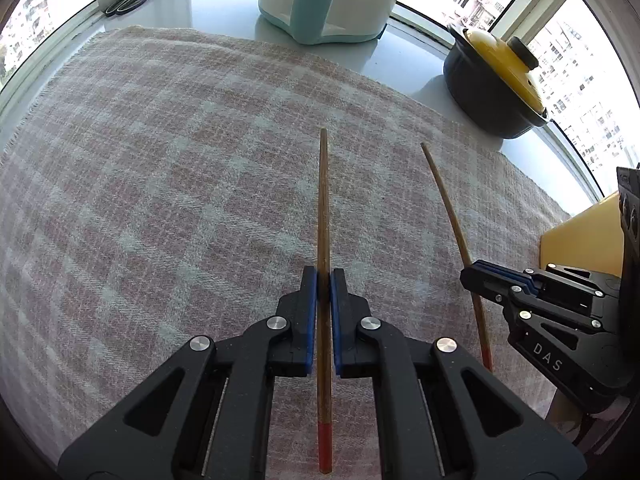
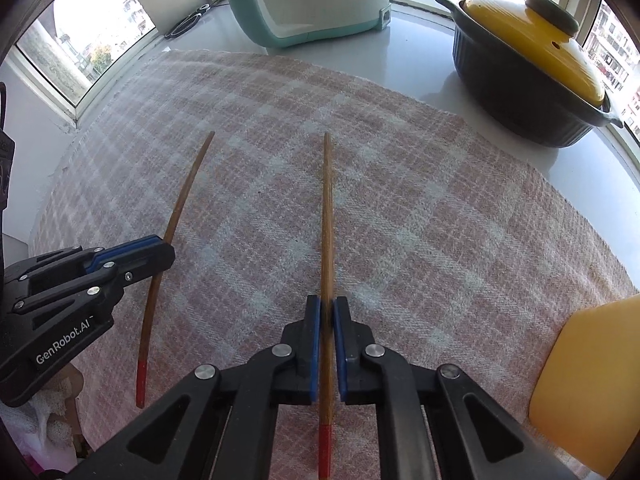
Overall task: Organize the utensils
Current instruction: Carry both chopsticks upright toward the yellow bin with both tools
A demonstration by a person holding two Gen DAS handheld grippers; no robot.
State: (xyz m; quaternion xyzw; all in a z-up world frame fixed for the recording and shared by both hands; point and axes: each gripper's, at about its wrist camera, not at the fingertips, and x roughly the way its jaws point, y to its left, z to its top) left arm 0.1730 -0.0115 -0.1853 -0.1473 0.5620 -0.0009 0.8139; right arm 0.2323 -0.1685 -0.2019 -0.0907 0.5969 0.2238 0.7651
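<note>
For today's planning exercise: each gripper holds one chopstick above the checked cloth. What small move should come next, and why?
Probably bring the left gripper and right gripper sideways toward each other. Each is shut on one chopstick: the left chopstick and the right chopstick. Both point the same way over the checked cloth, red ends toward the cameras, but apart, so closing the gap would pair them.

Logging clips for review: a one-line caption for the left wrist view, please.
Left gripper and right gripper each clamp a red-ended wooden chopstick above a checked cloth.
</note>
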